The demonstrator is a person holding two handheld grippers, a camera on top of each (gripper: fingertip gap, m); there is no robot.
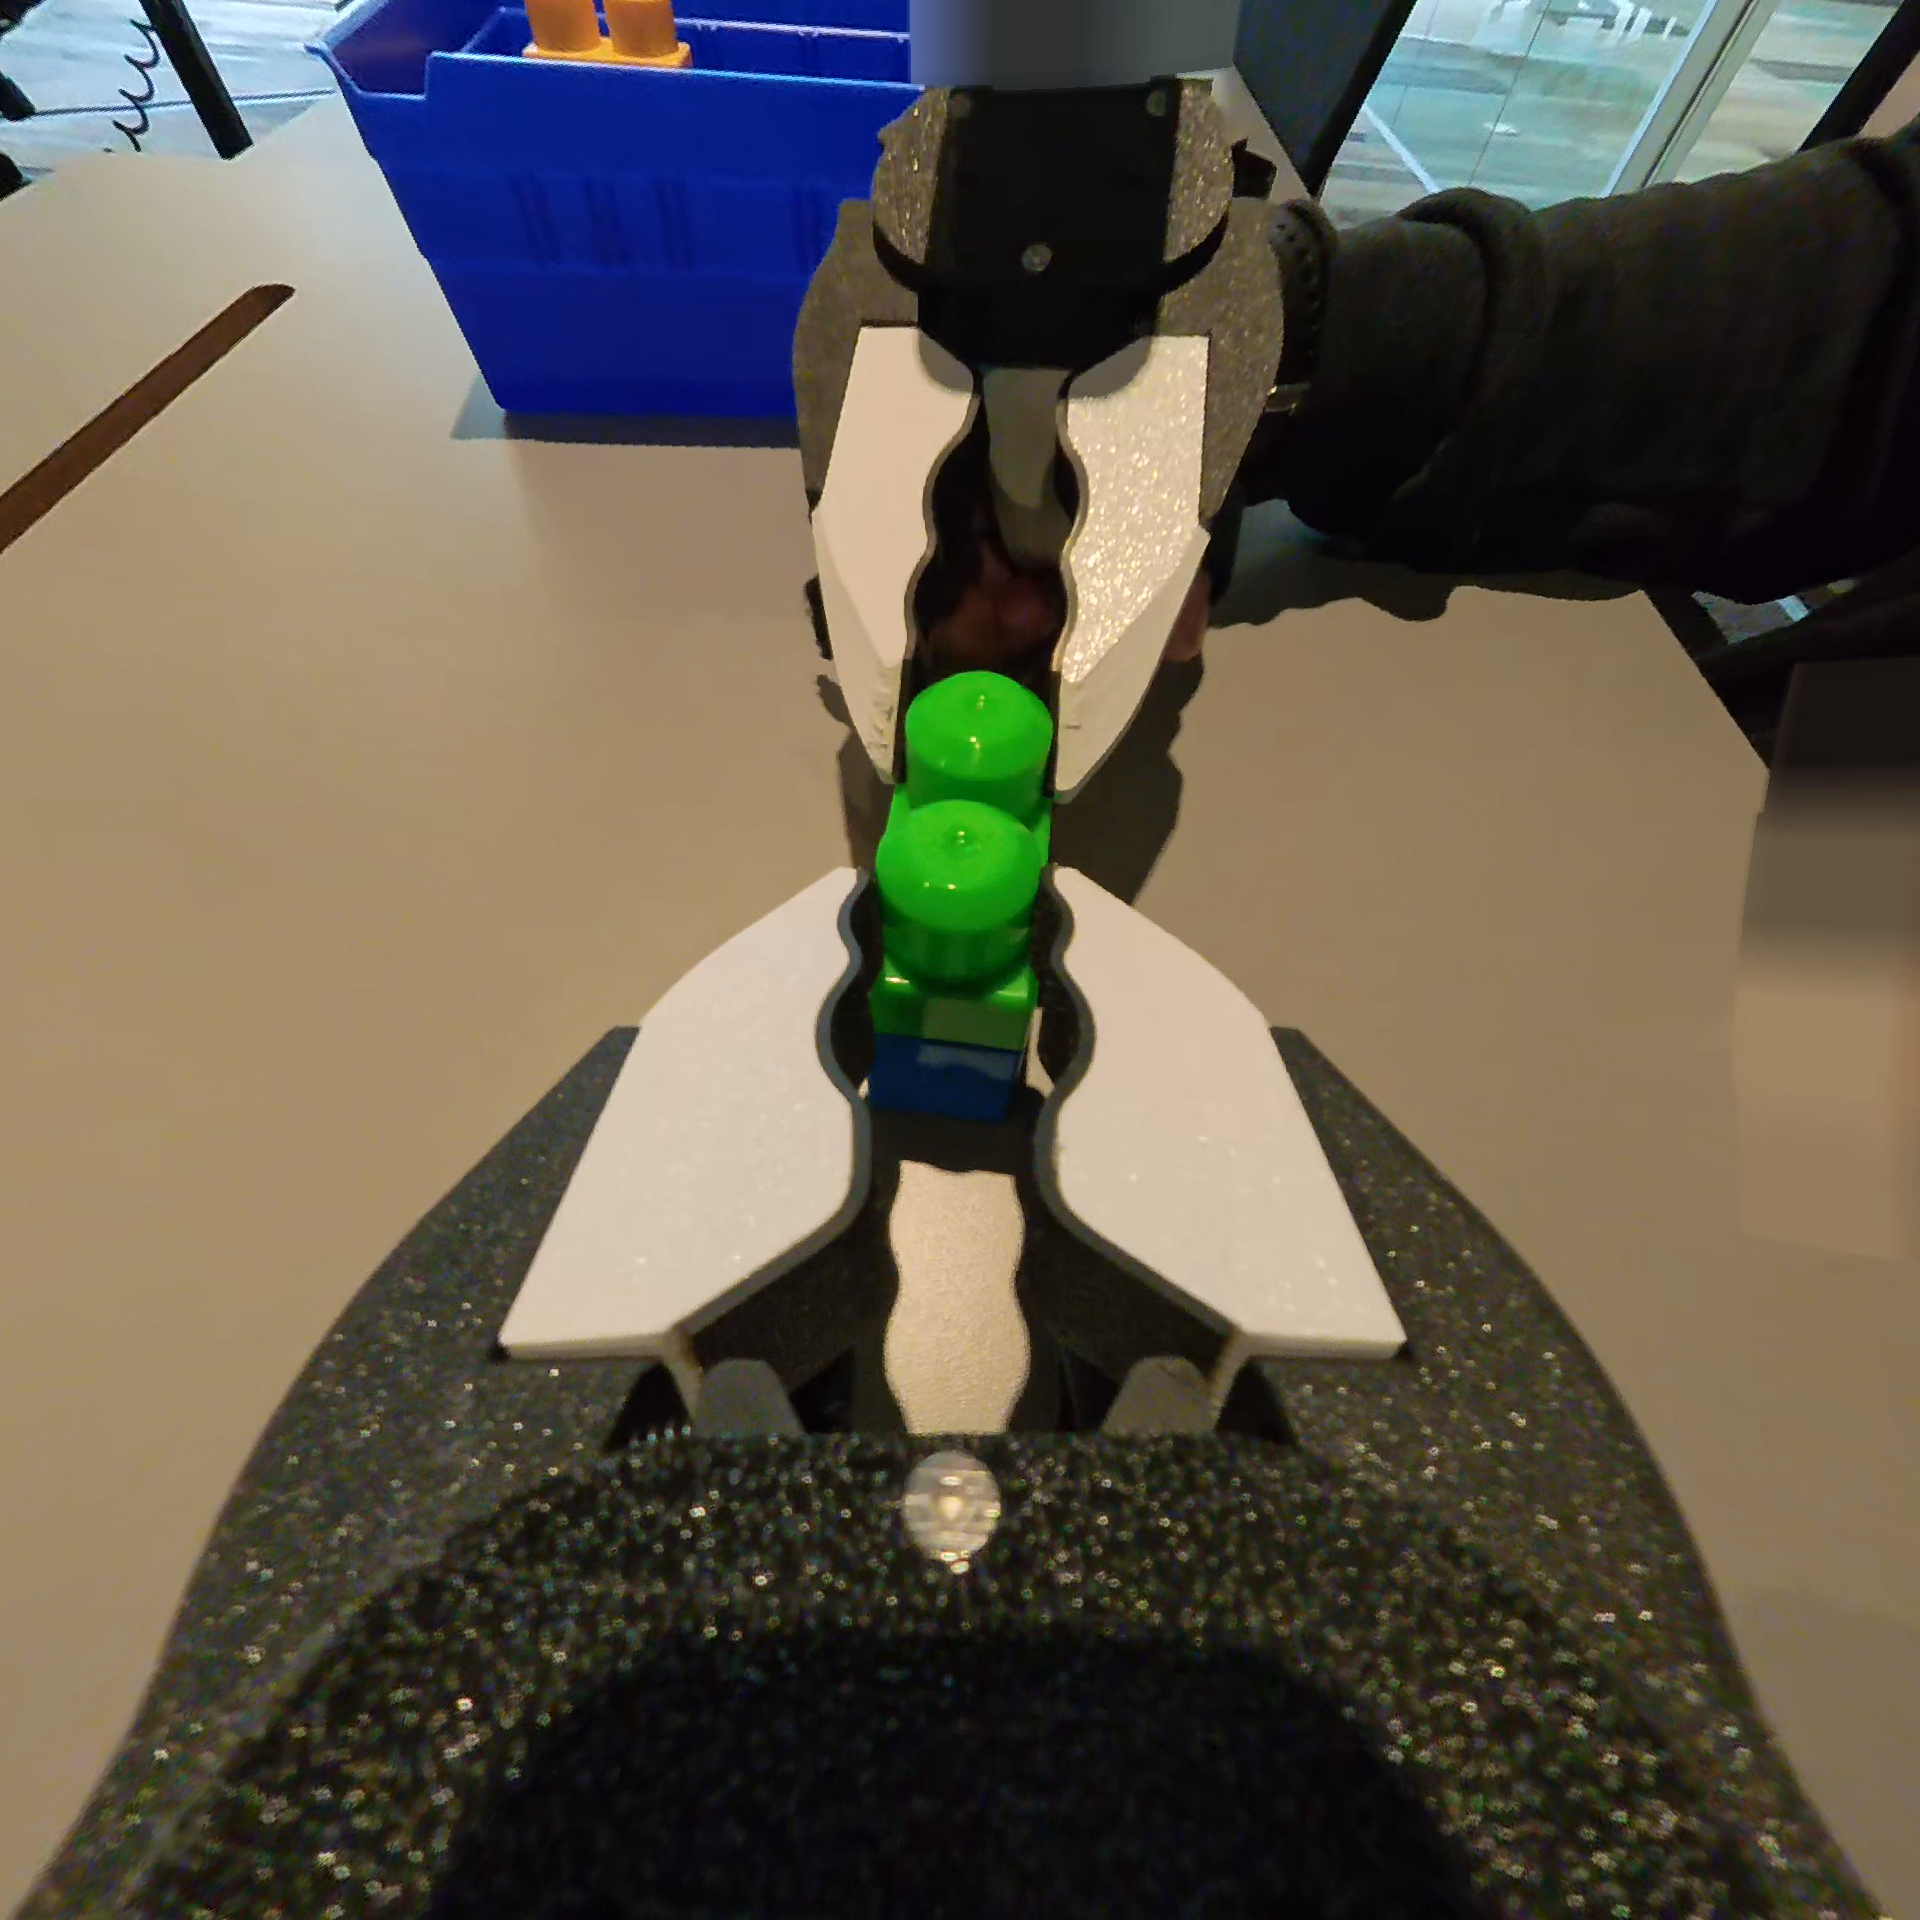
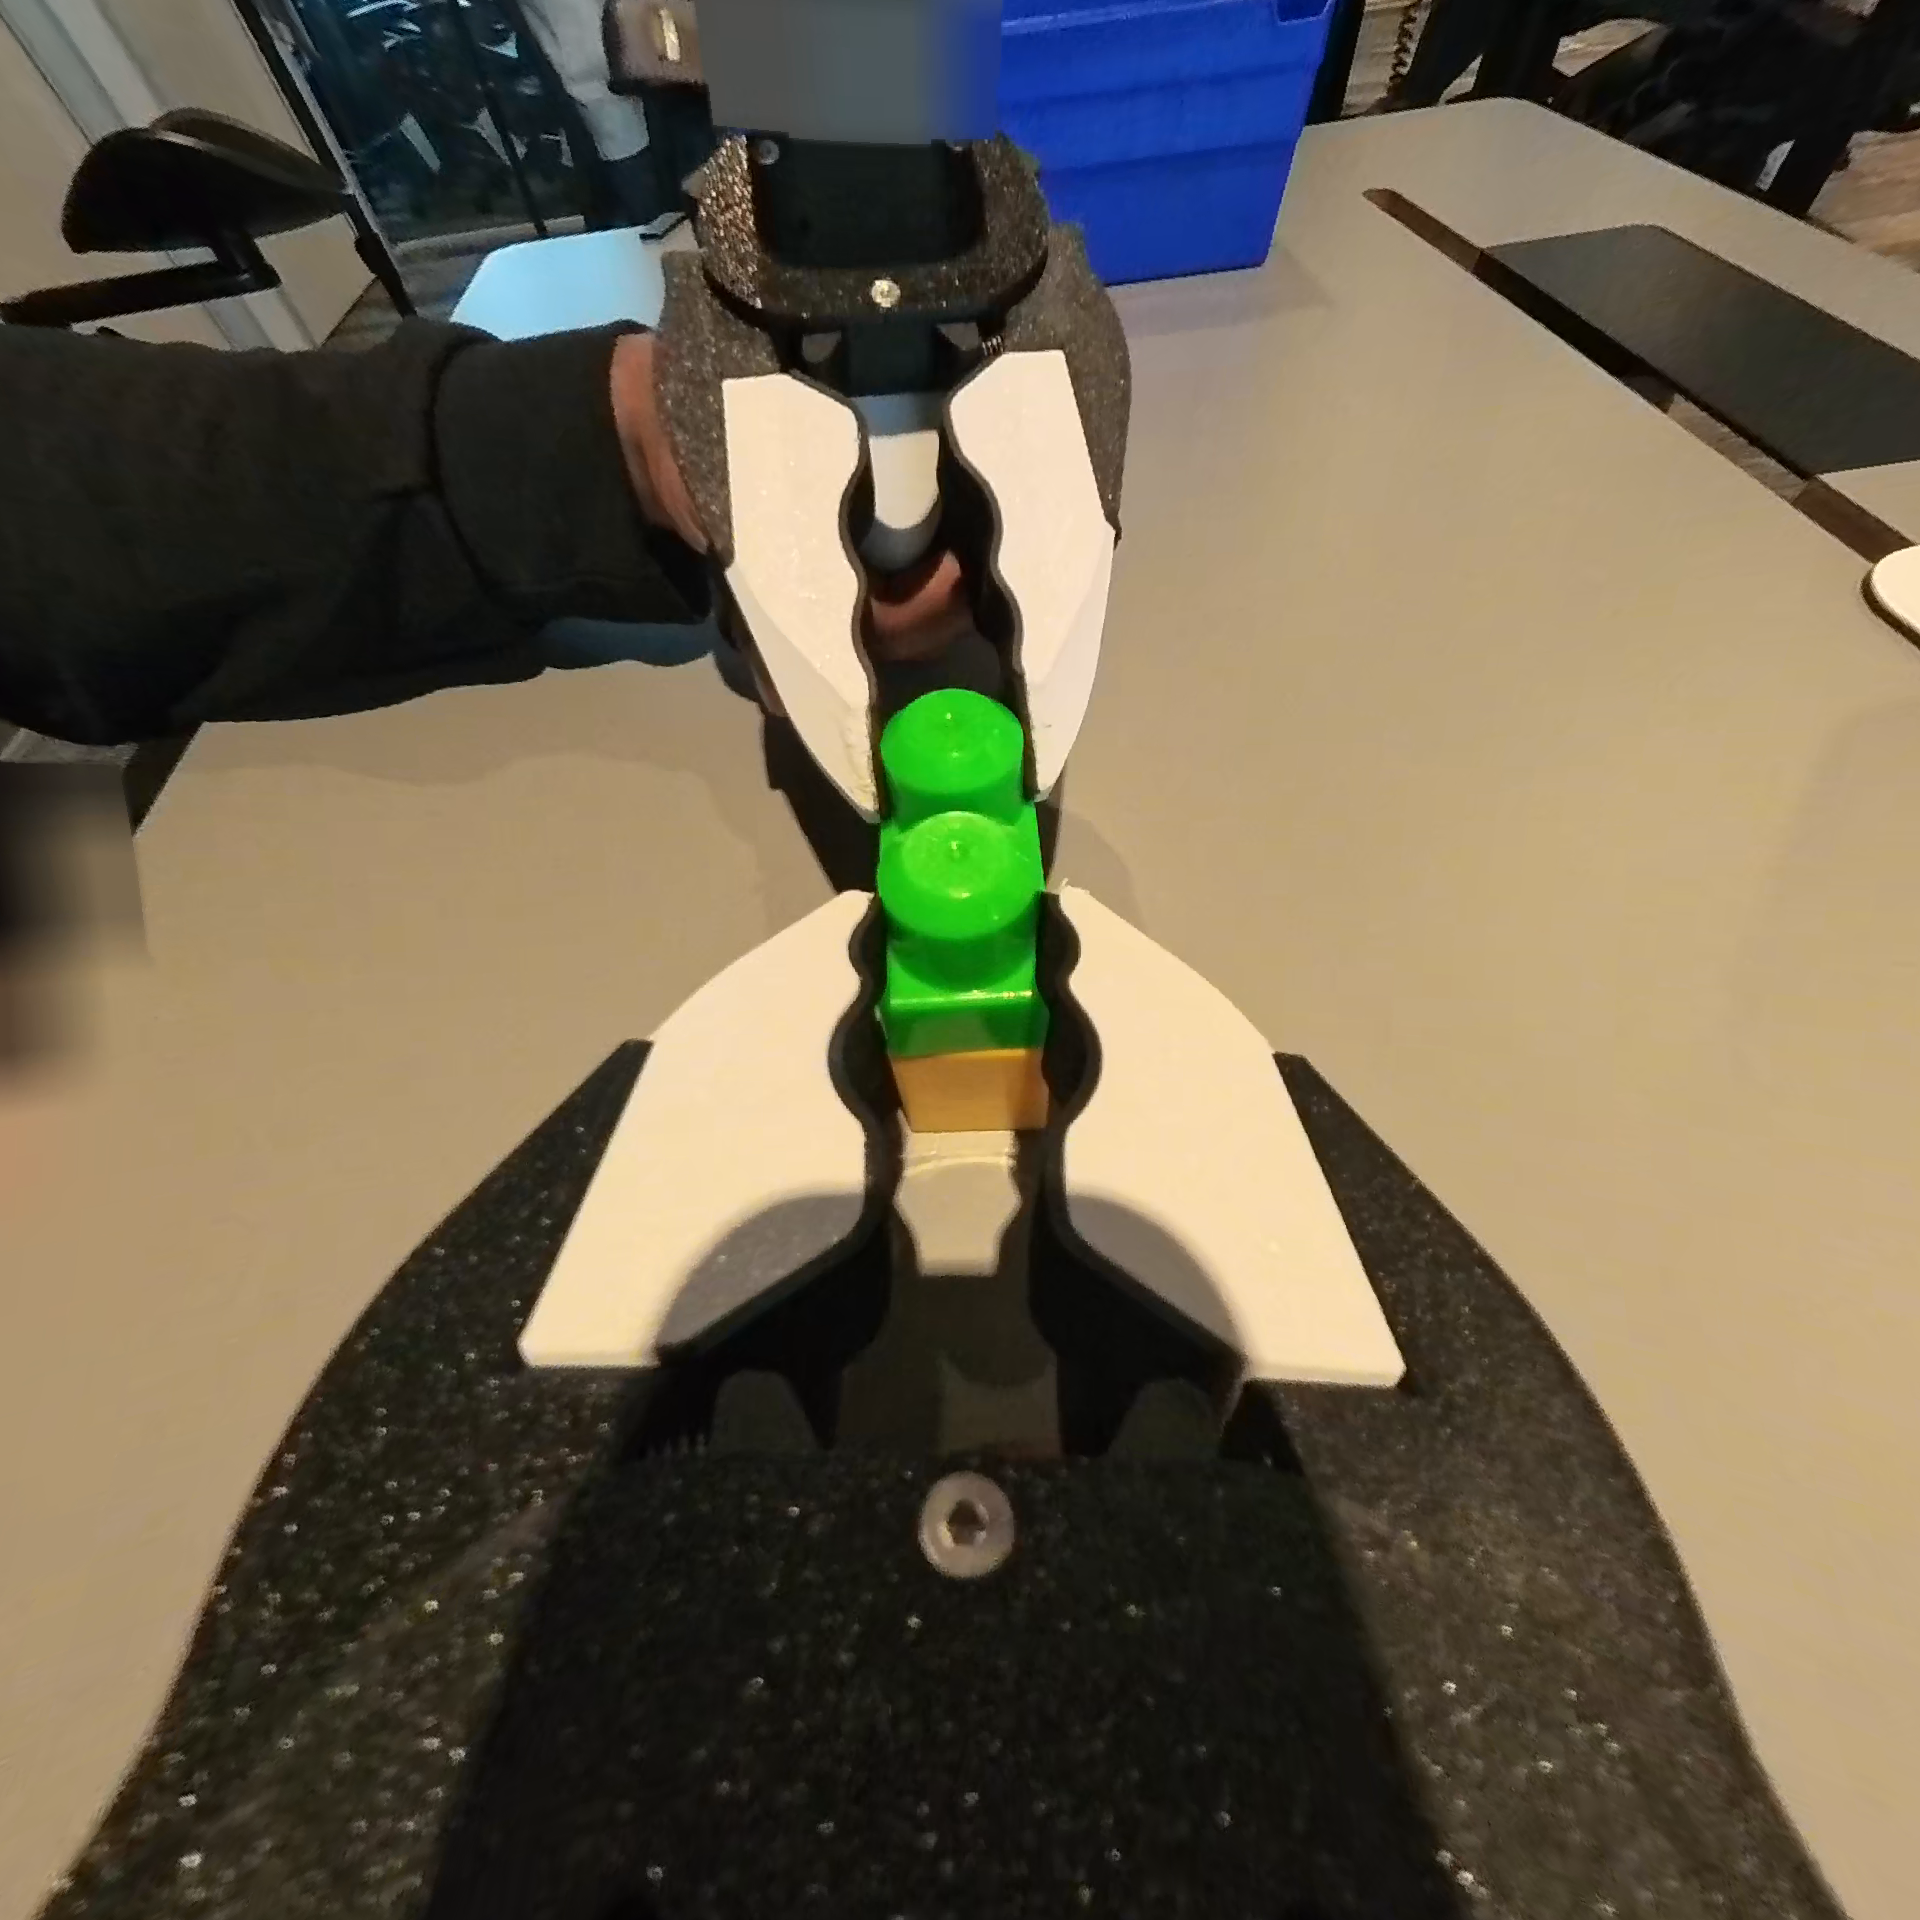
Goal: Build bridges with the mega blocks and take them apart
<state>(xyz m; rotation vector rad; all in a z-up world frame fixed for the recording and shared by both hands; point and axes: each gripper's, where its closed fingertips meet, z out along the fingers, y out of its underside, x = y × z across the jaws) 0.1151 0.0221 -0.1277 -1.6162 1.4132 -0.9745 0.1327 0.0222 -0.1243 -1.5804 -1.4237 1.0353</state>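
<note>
Grey-beige tabletop (image 1: pixel 416 831), glass wall behind, upper right of left wrist view. Blue bin (image 1: pixel 623 229) at upper left, orange blocks (image 1: pixel 608 31) inside, tops cut off. Frame centre: green block (image 1: pixel 961 894) clamped from opposite ends by left gripper (image 1: pixel 956 997) and right gripper (image 2: pixel 961 997). Blue block (image 1: pixel 940 1081) under one end, yellow block (image 2: pixel 971 1091) under the other; contact with tabletop hidden.

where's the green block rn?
Centre of both wrist views: the green block sits clamped between the left tool and right tool, atop a blue block and a yellow block, above the table.
</note>
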